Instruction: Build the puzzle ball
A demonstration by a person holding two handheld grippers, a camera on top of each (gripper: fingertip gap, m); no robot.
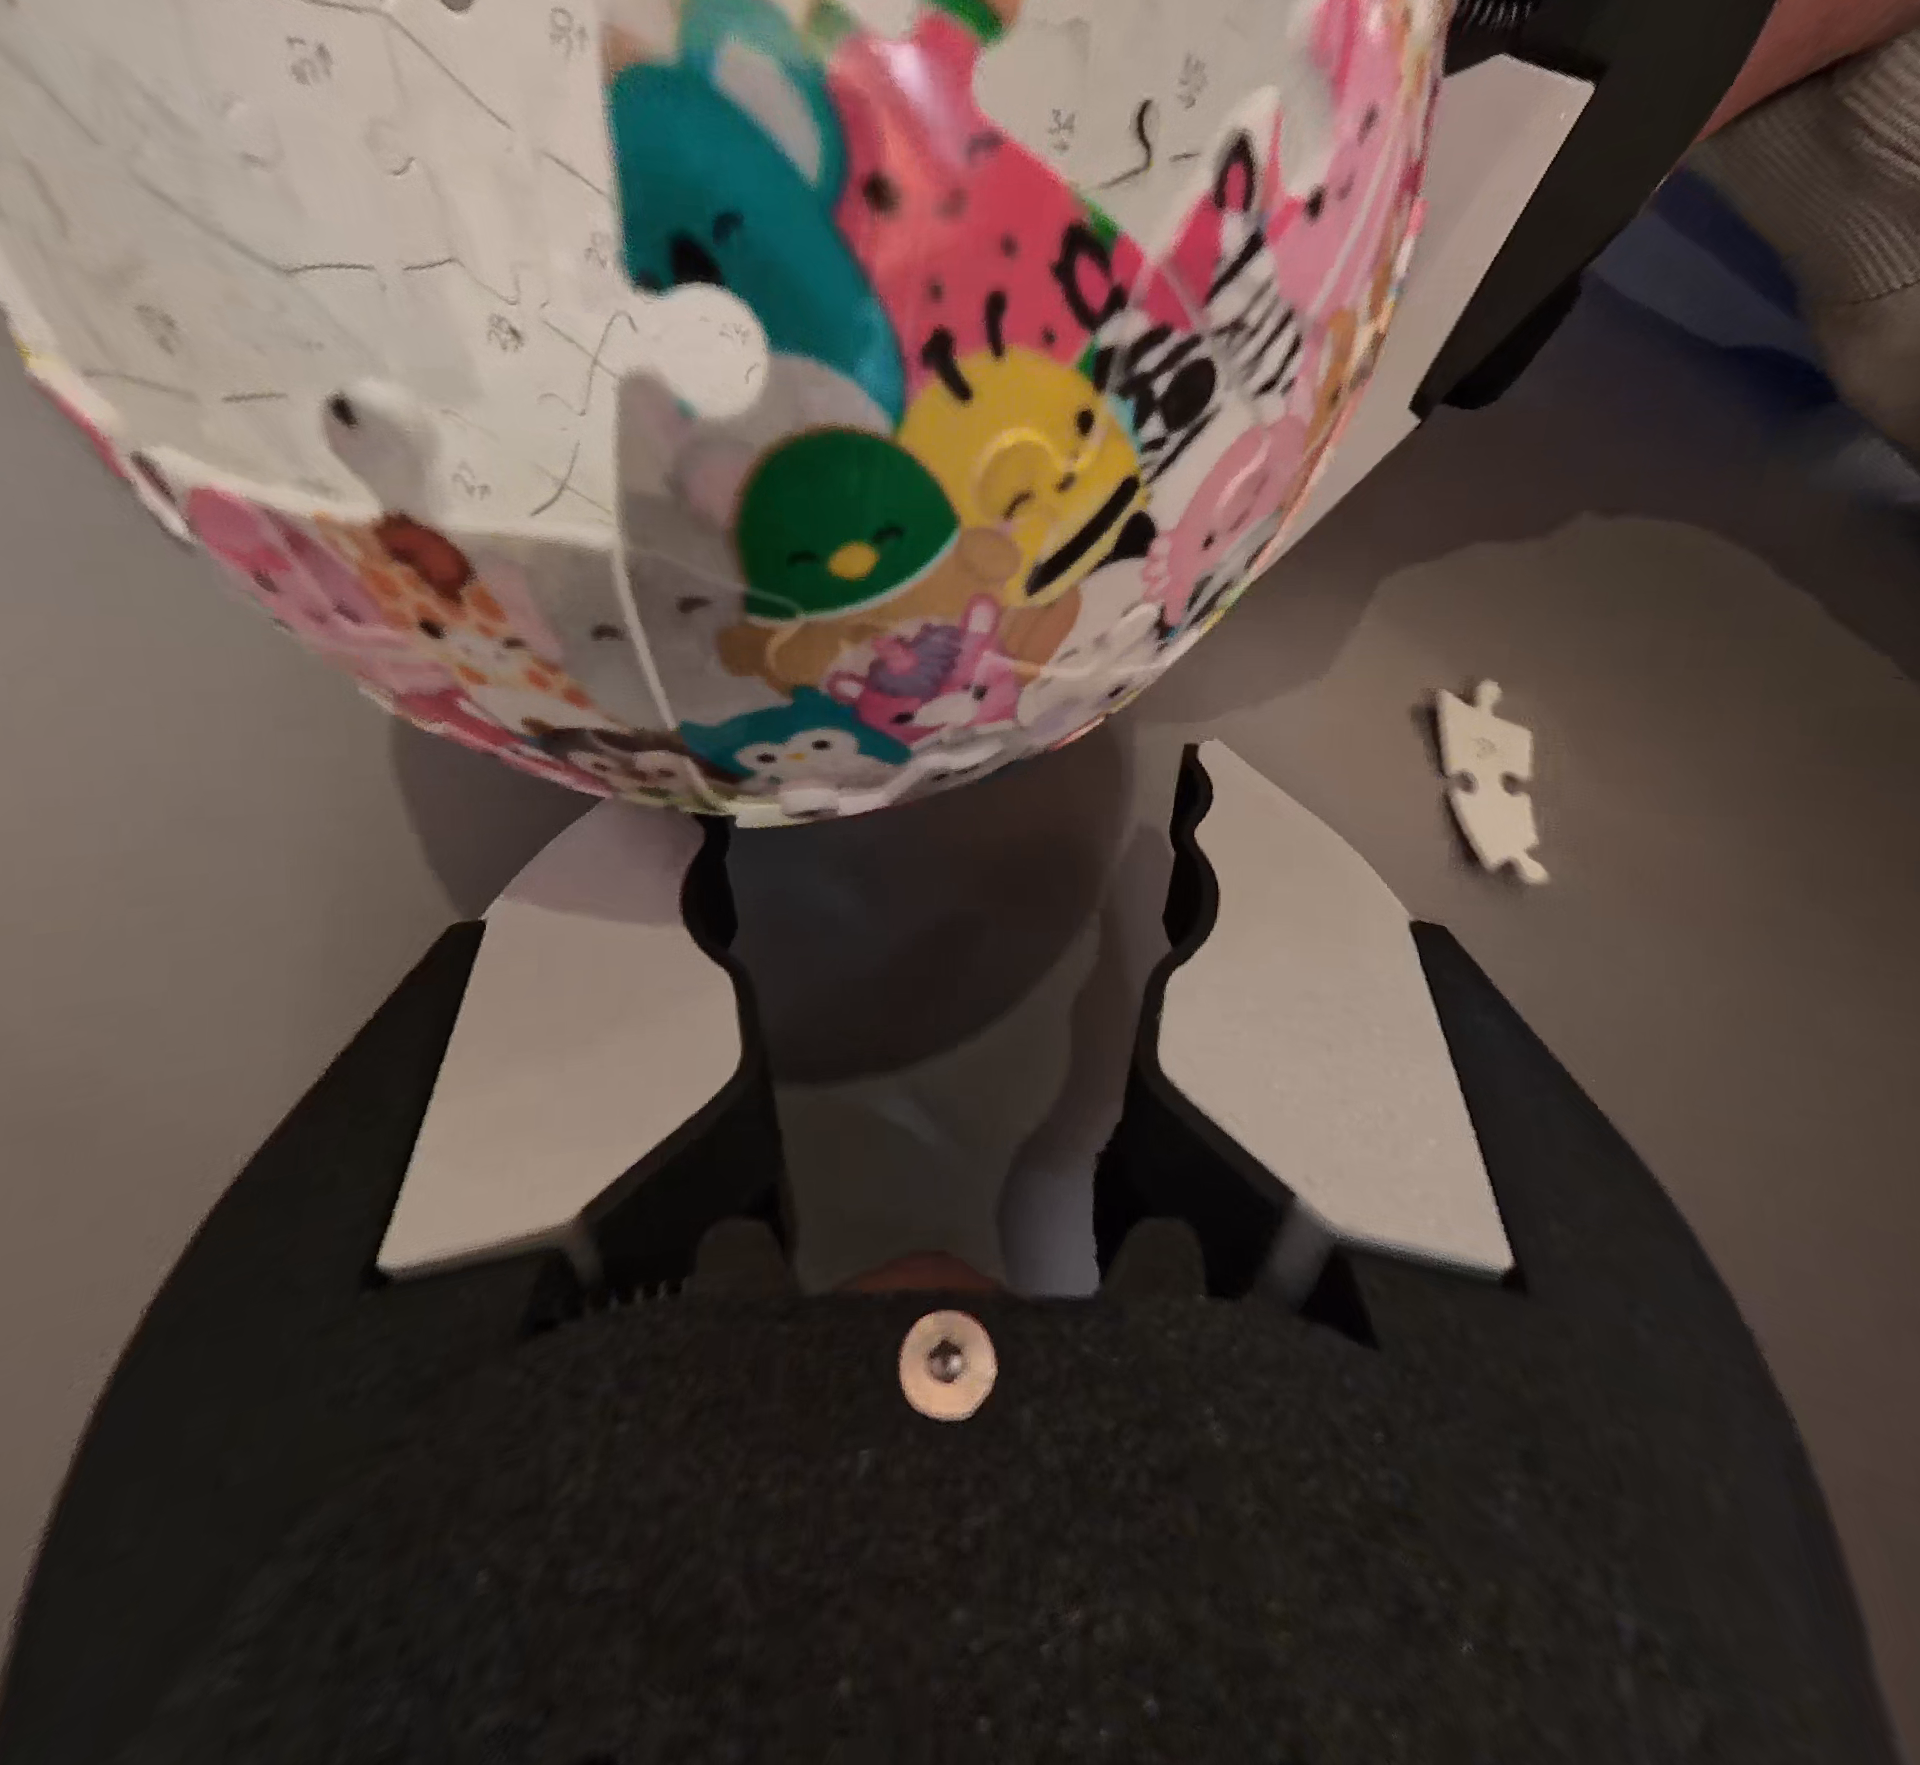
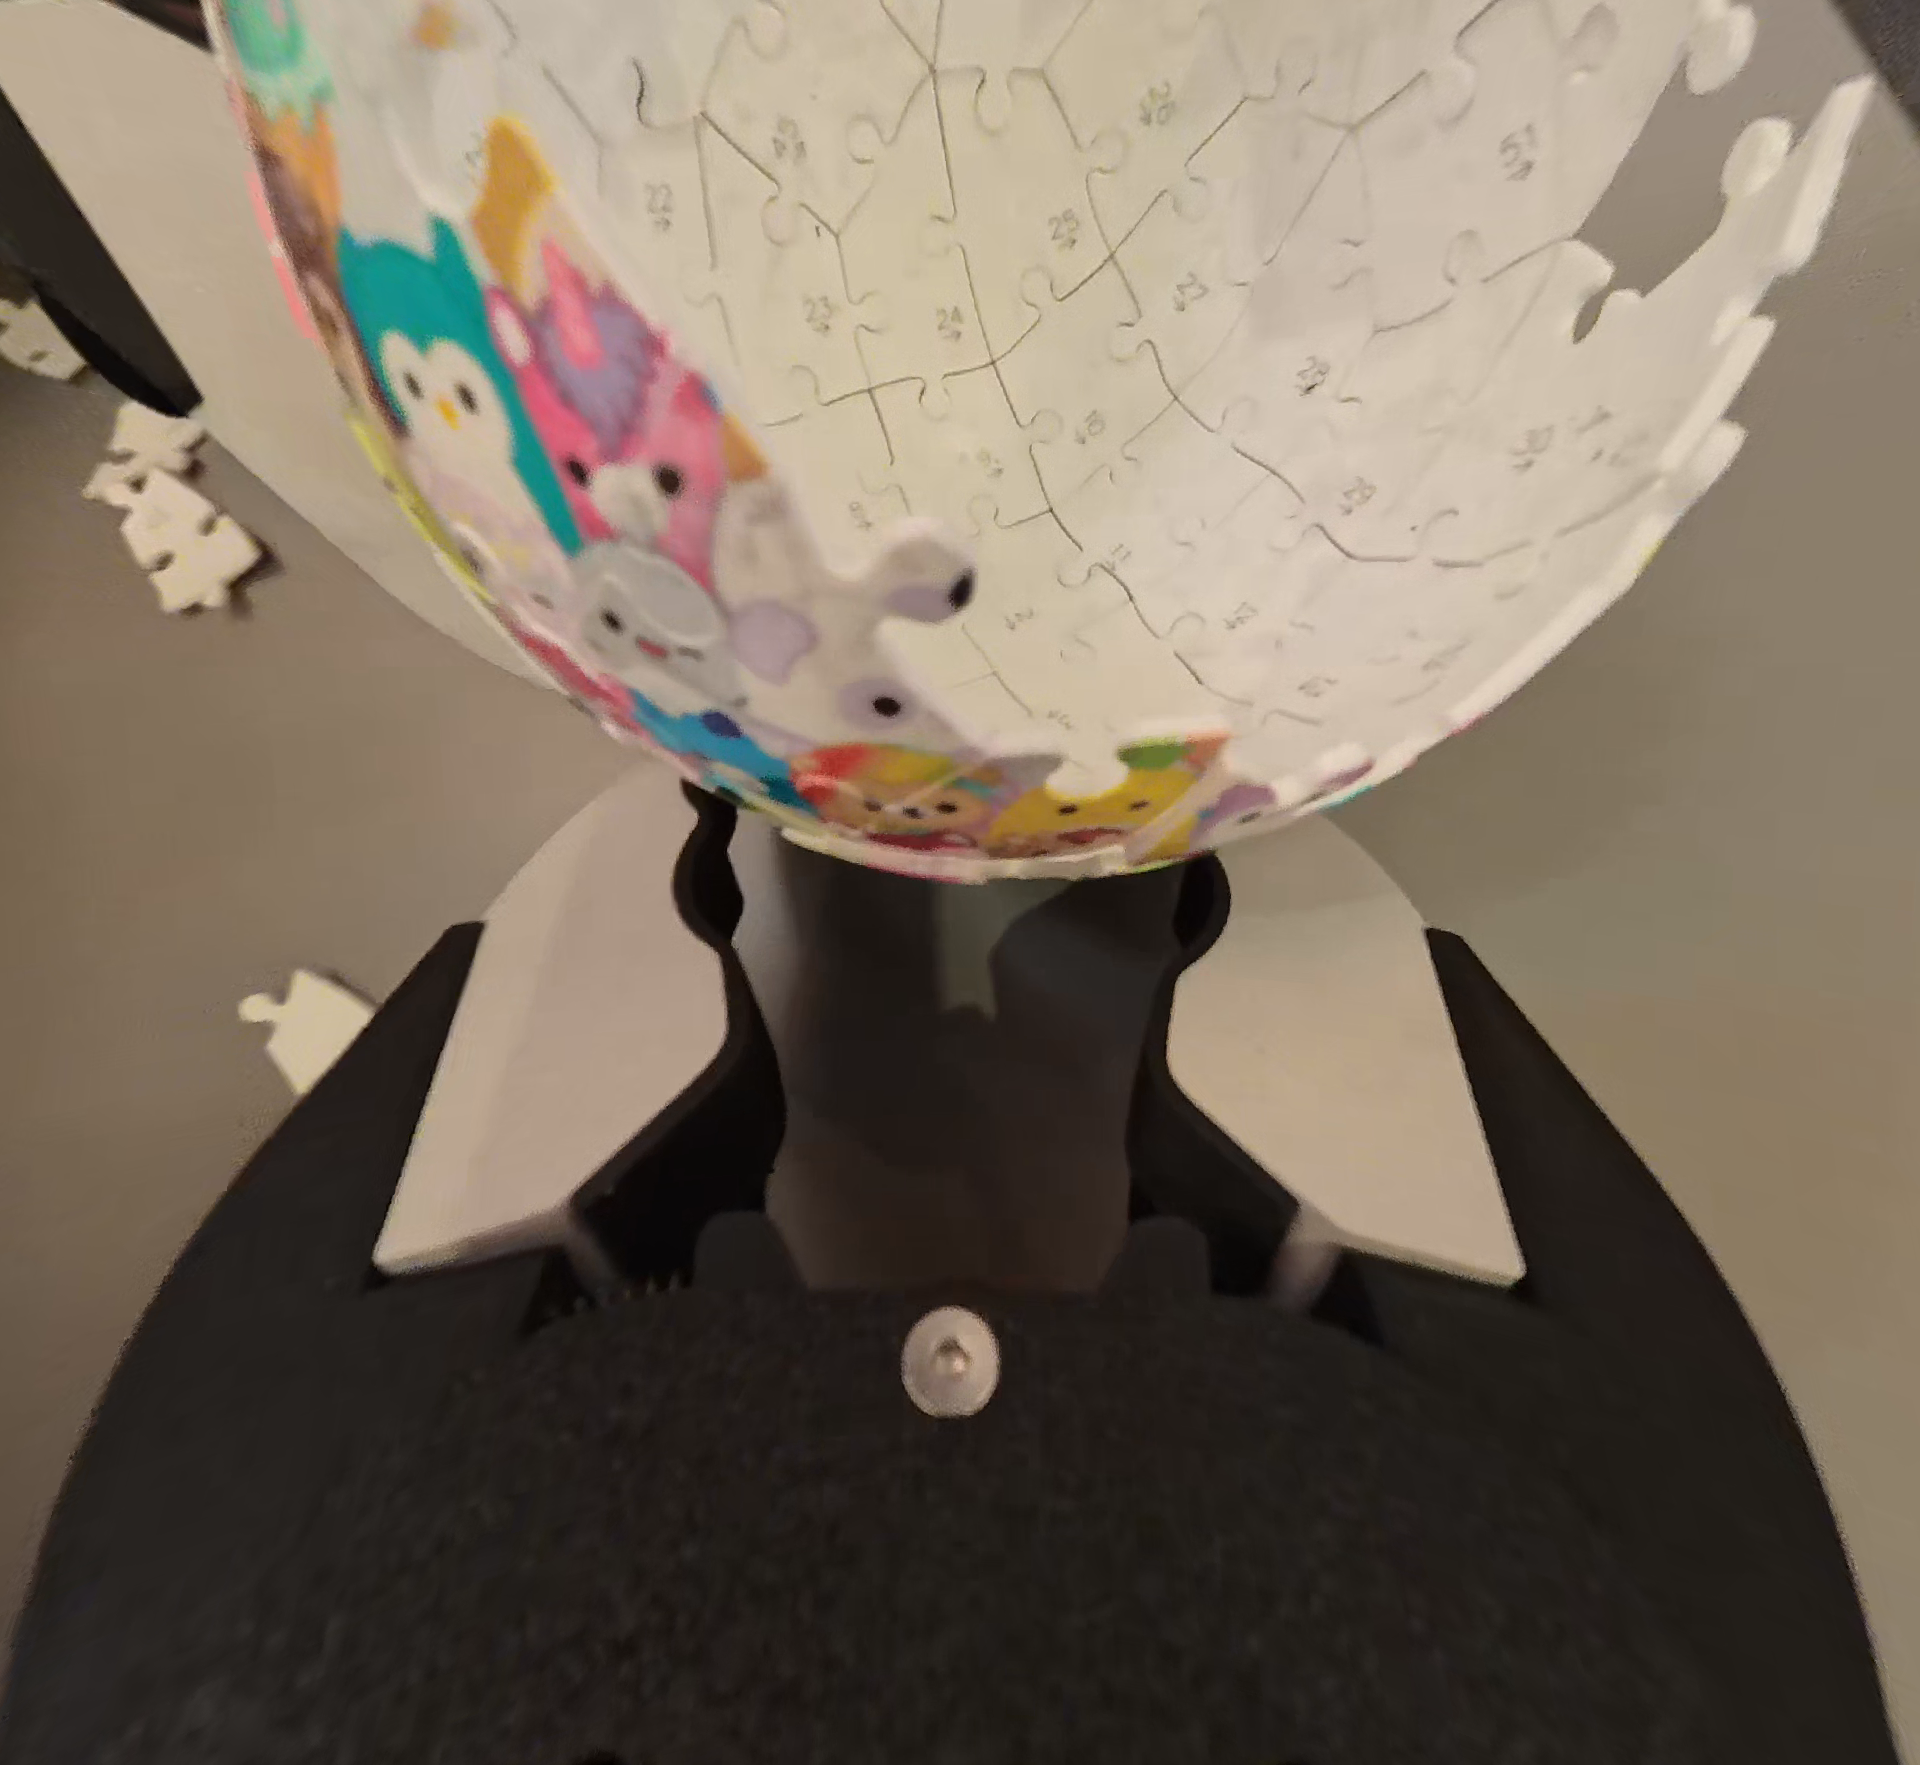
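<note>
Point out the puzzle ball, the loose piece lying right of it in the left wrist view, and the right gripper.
puzzle ball (image 1: 852,510), left wrist view, printed outer shell.
loose piece (image 1: 1488,780), left wrist view, its blank middle.
right gripper (image 2: 956,868), right wrist view, between fingertips.

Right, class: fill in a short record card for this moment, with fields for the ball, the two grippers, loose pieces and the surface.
ball: puzzle ball part built, open shell, white inside, cartoon animals outside
left gripper: left gripper open, fingertips just under the ball's lower edge
right gripper: right gripper open, tips at the ball's underside
loose pieces: single piece; small pile
surface: grey table
</note>
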